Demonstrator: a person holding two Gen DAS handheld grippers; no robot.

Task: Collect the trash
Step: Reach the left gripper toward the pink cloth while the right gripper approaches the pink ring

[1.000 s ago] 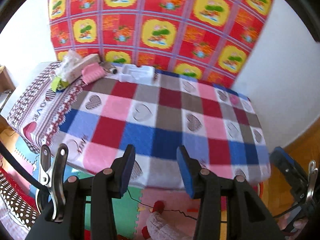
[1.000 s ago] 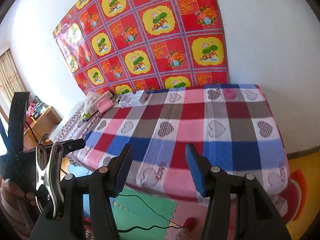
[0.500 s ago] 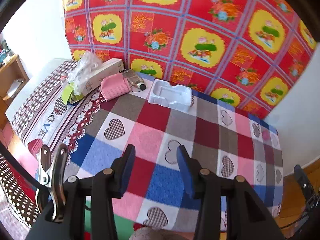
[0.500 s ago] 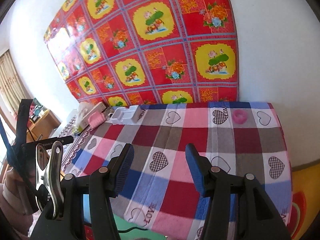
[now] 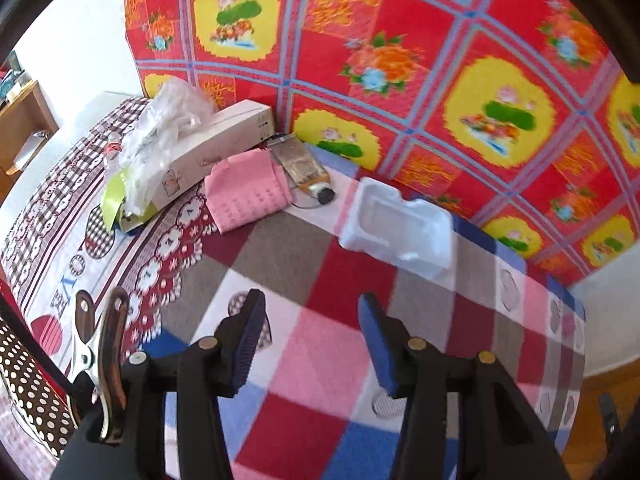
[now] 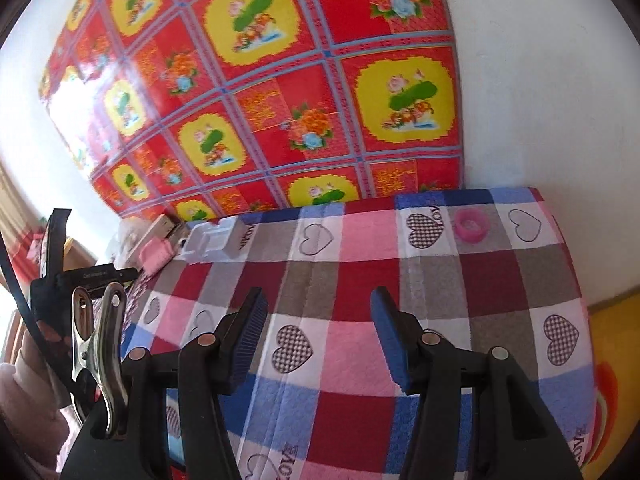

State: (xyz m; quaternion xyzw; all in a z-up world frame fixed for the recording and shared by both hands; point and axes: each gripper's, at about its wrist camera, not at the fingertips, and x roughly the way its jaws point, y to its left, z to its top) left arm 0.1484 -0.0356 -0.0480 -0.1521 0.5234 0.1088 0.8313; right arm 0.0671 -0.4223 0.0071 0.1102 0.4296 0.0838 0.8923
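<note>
A white foam tray lies on the checked blanket near the wall, ahead of my left gripper, whose jaws are opening with nothing between them. Left of the tray lie a squeezed tube, a folded pink cloth, a long white box and crumpled clear plastic. The right wrist view shows the foam tray and pink cloth far left, and a pink tape roll at the back right. My right gripper is open and empty above the blanket.
A red and yellow flowered cloth hangs on the wall behind the bed. A wooden shelf stands at far left. In the right wrist view the left gripper and a hand are at the left edge. The floor lies right of the bed.
Both grippers have moved in over the bed toward the wall; the trash pile and foam tray are much closer in the left wrist view. The left jaws stand a little wider.
</note>
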